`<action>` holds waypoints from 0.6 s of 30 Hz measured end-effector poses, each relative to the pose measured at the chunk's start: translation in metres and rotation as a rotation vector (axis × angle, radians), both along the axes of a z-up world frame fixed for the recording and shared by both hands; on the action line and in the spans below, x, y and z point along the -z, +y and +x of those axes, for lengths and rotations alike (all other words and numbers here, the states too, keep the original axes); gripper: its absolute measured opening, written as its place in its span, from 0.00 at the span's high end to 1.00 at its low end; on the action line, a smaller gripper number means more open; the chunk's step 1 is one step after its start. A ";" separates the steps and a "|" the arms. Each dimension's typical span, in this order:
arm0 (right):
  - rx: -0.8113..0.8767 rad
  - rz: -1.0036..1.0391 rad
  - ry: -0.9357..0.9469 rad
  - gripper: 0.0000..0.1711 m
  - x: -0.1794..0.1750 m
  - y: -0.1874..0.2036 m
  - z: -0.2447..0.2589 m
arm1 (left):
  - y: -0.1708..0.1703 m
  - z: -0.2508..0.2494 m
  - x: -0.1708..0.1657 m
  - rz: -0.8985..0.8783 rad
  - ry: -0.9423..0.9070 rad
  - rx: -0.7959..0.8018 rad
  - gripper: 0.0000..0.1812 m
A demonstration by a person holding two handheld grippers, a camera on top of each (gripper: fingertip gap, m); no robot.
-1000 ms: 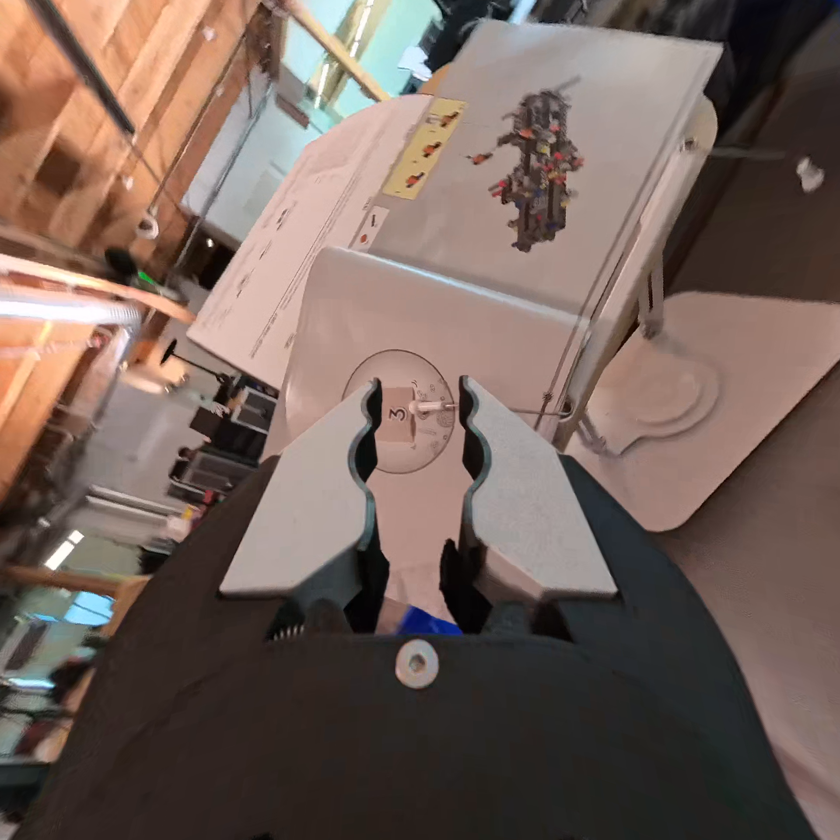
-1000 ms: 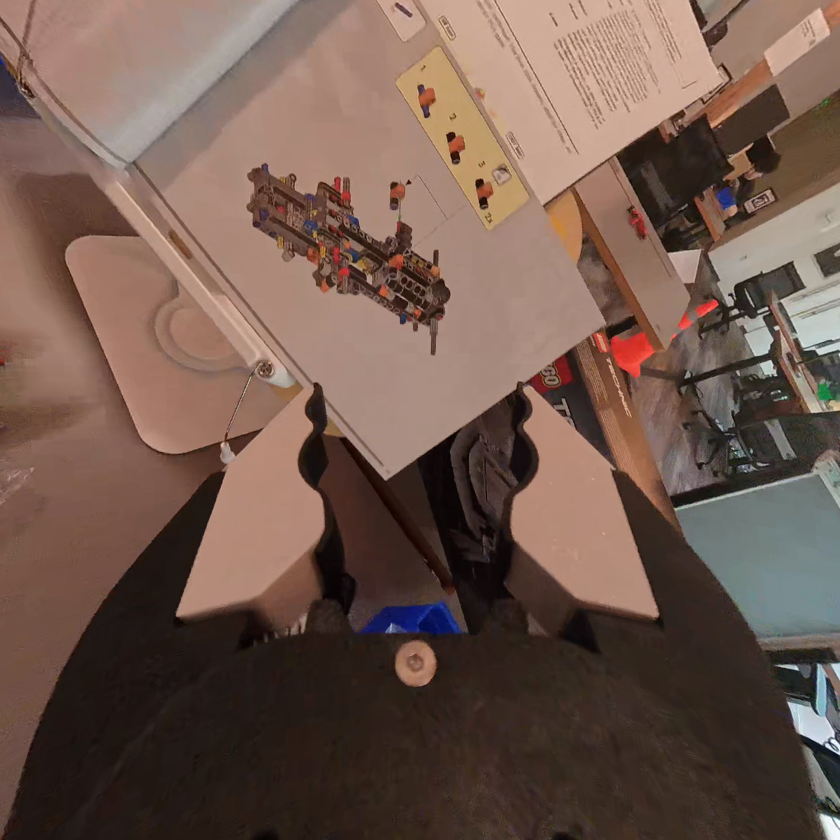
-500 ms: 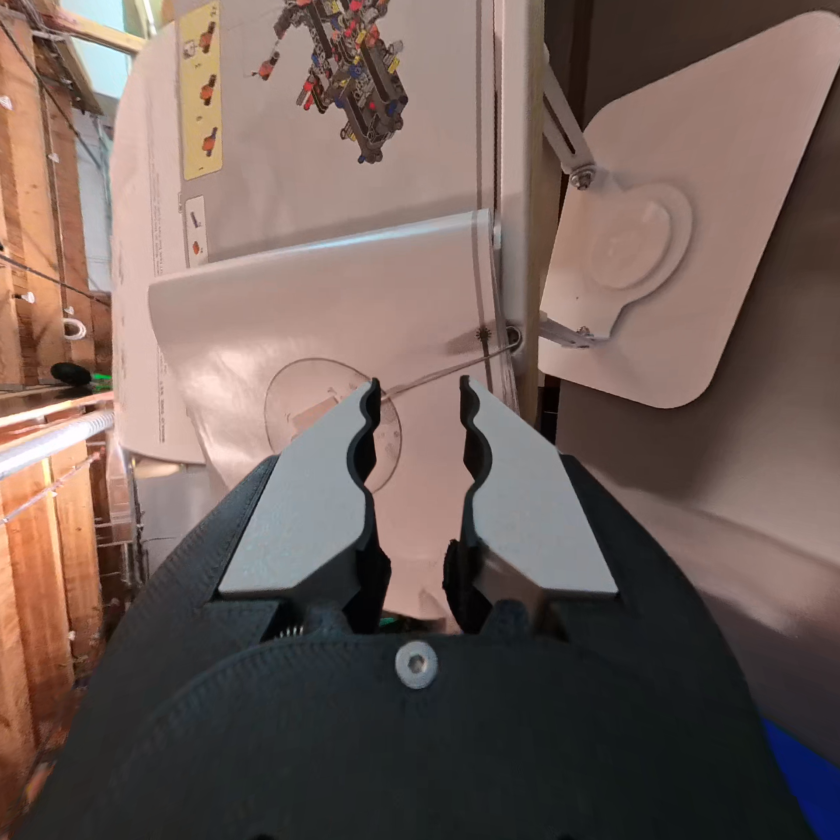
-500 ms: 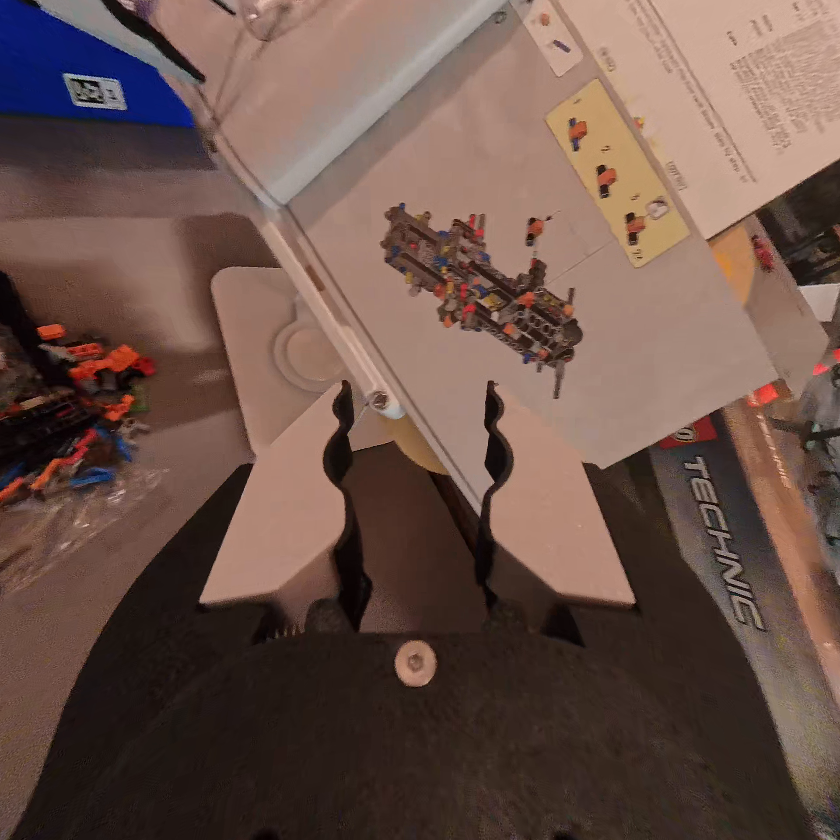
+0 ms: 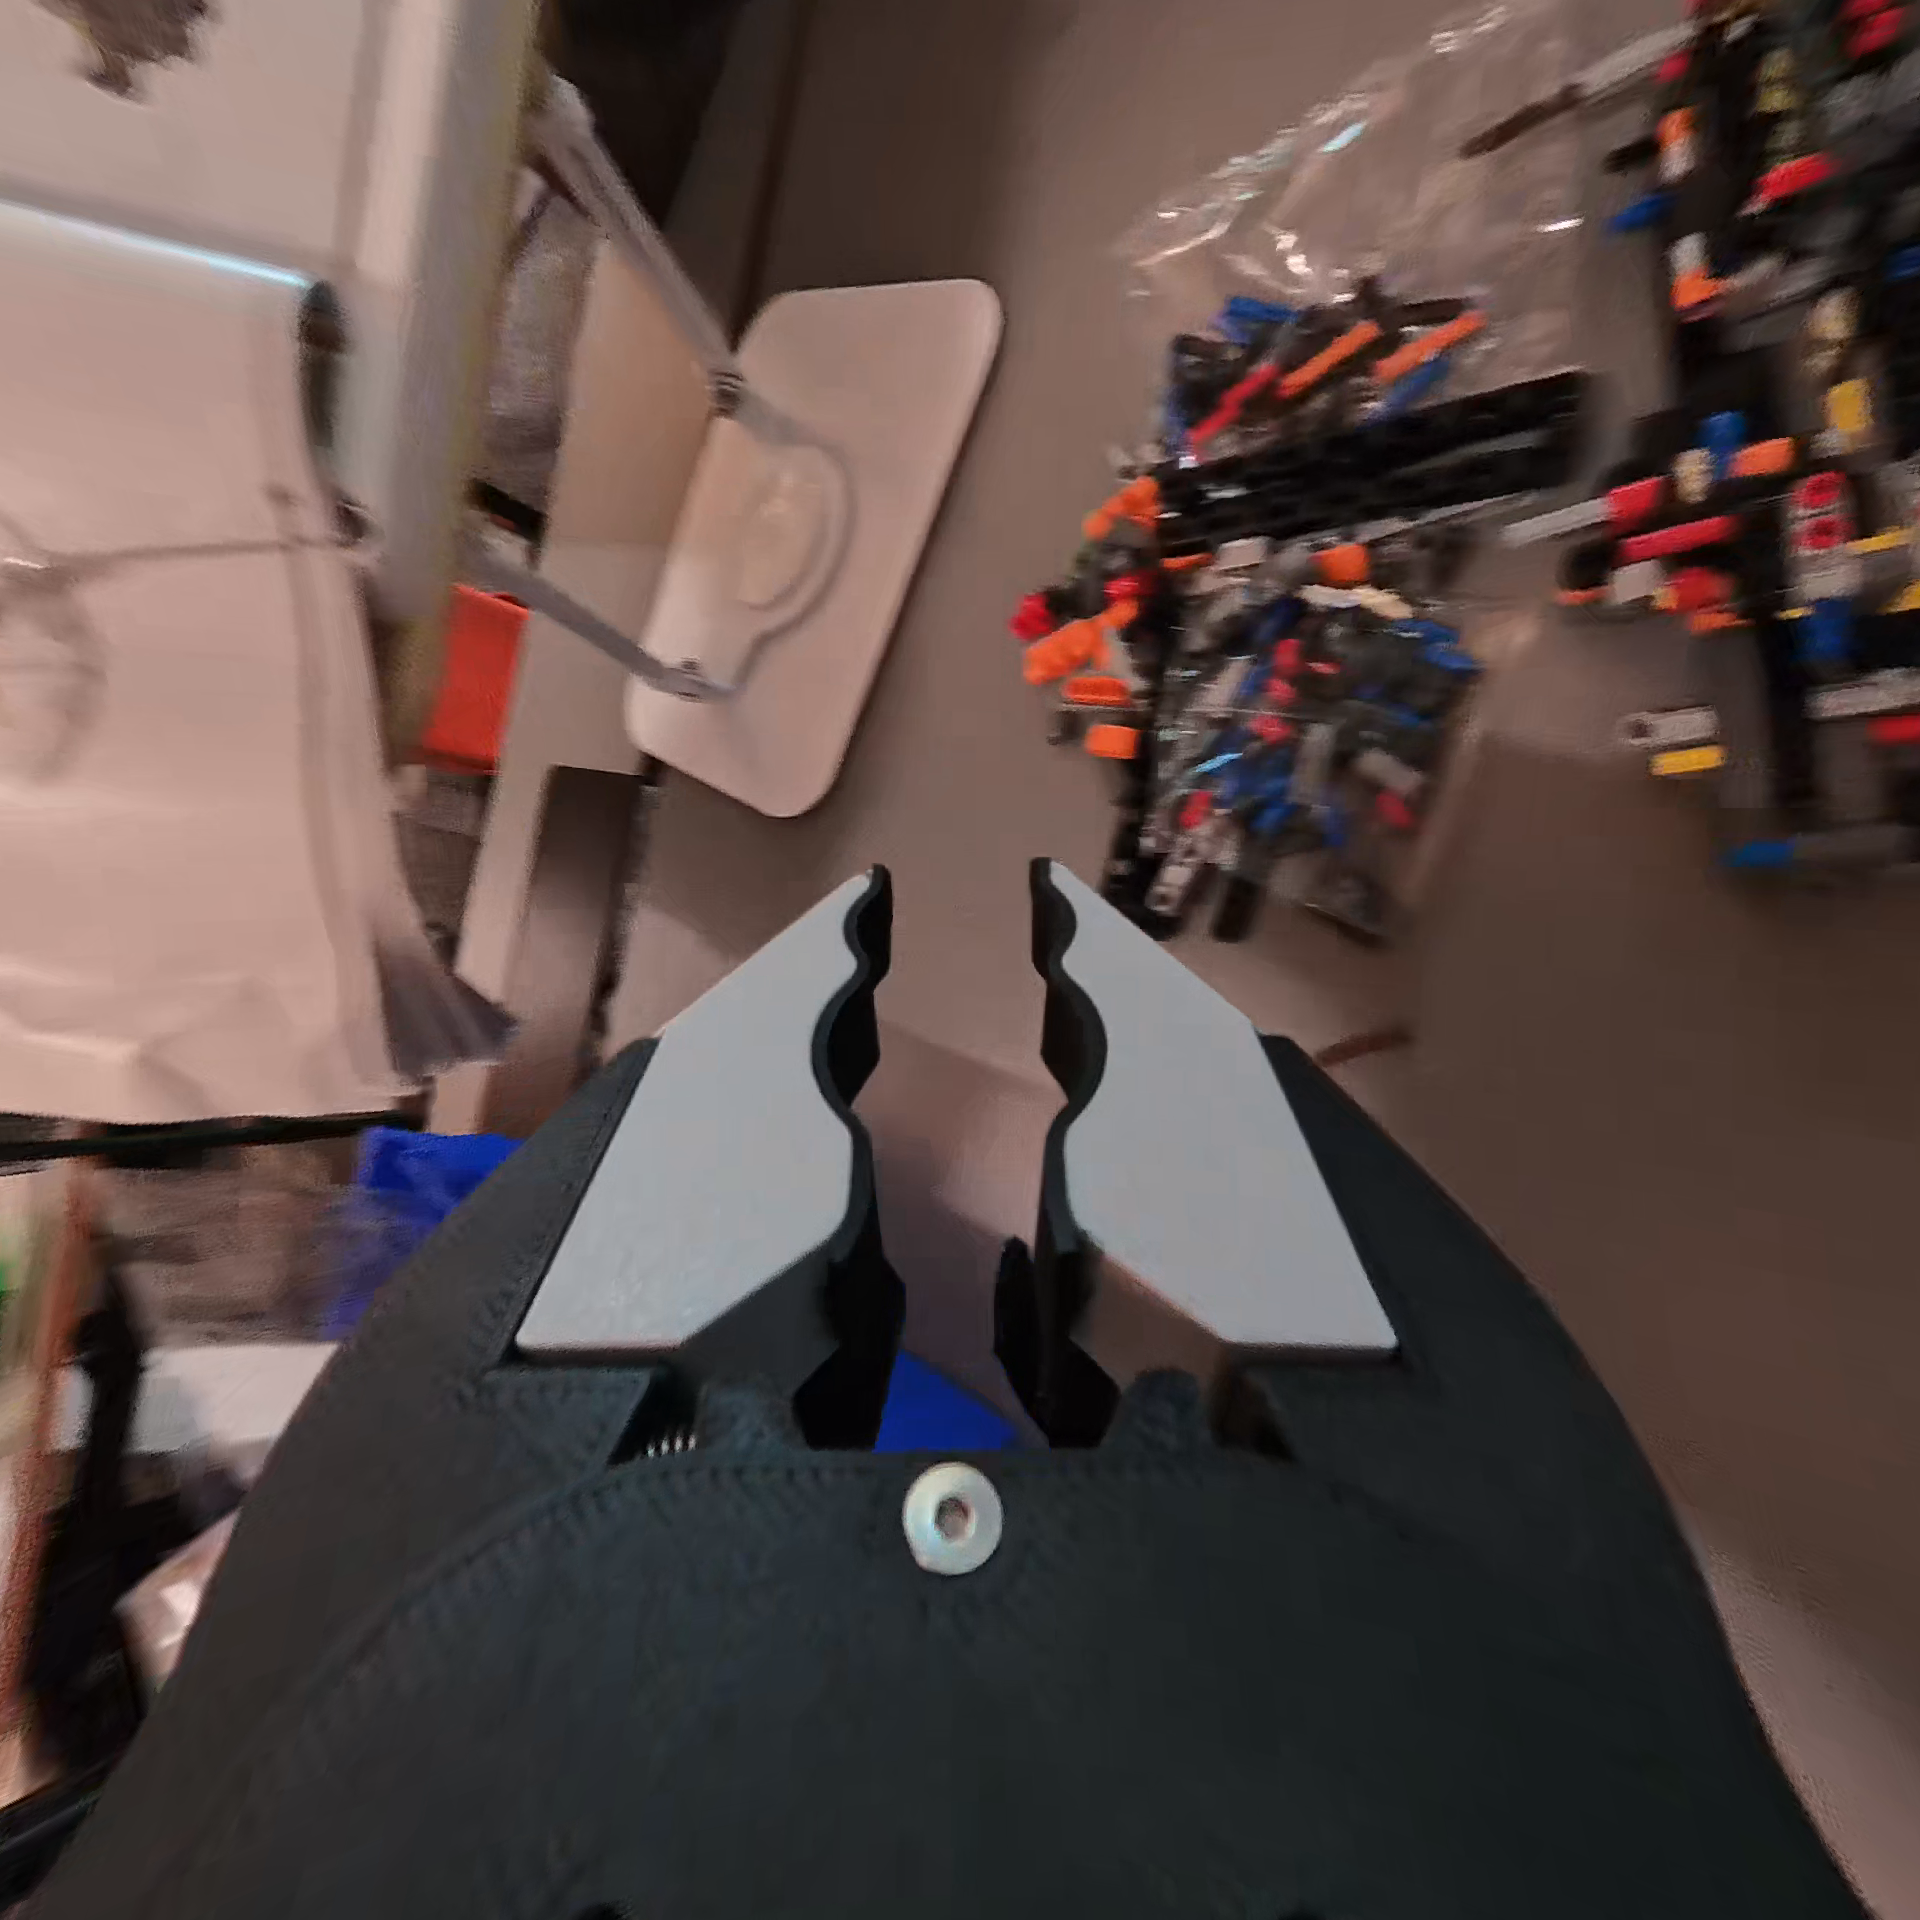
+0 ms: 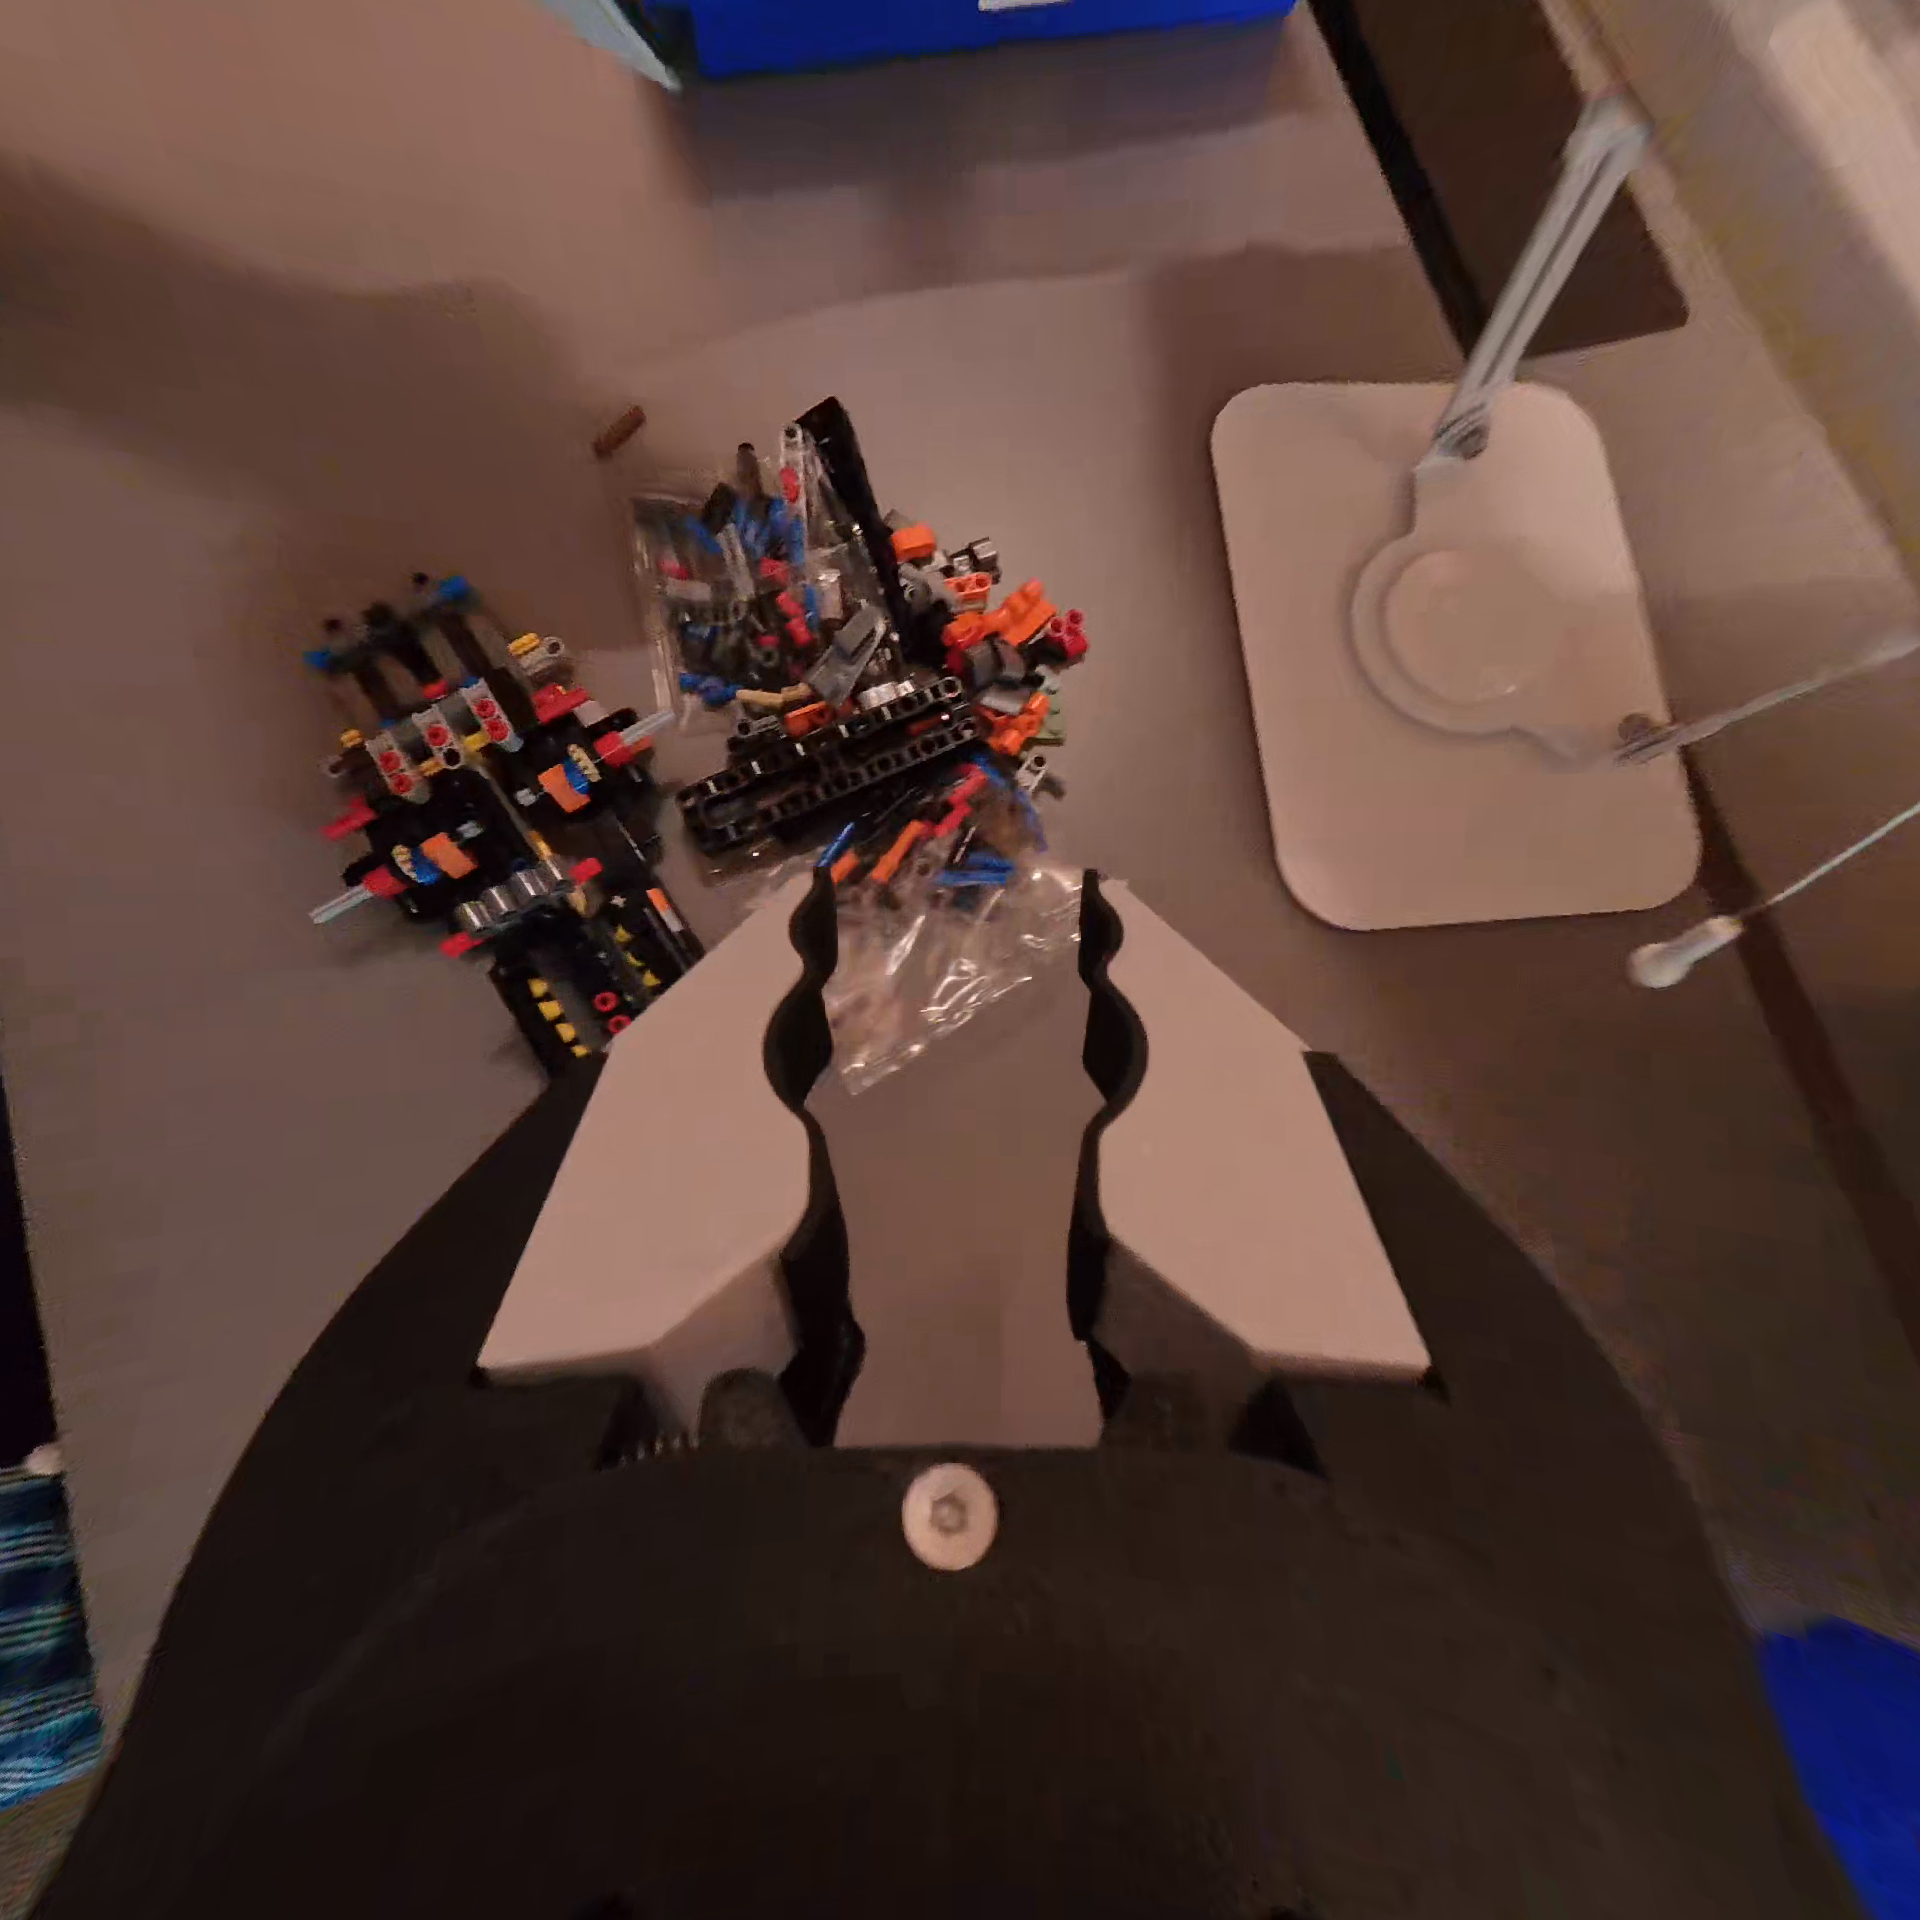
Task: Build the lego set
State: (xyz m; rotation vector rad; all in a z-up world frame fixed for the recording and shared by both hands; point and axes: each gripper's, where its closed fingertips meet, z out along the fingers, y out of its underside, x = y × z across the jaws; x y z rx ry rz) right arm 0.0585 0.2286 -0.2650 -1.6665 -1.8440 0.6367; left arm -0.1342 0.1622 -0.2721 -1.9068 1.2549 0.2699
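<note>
Bare brown tabletop (image 6: 260, 1143) lies beneath both grippers. The right gripper (image 6: 951, 883), jaws released and empty, hovers just short of the loose pile of multicoloured lego pieces (image 6: 862, 707); the half-built black lego assembly (image 6: 499, 790) sits left of it. The left gripper (image 5: 956, 878), likewise spread and empty, hangs near that pile (image 5: 1278, 665).

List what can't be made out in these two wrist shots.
- Left wrist view: motion blur smears the loose brick pile and the half-built model, which the right edge also cuts off; single pieces unreadable.
- Left wrist view: instruction booklet blurred, cropped by the left edge.
- Right wrist view: right gripper fingers cover part of the clear bag.
- Right wrist view: blue box cut by the top edge.
</note>
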 end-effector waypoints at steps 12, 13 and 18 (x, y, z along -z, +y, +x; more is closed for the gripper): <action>0.292 -0.378 -0.033 0.74 0.096 0.006 0.001 | -0.005 0.031 0.069 -0.098 -0.113 0.007 0.83; 0.294 -0.408 -0.023 0.78 0.099 0.007 -0.002 | -0.004 0.032 0.073 -0.104 -0.107 0.006 0.83; 0.273 -0.493 0.041 1.00 0.099 0.009 -0.013 | 0.000 0.033 0.087 -0.114 -0.127 -0.002 0.82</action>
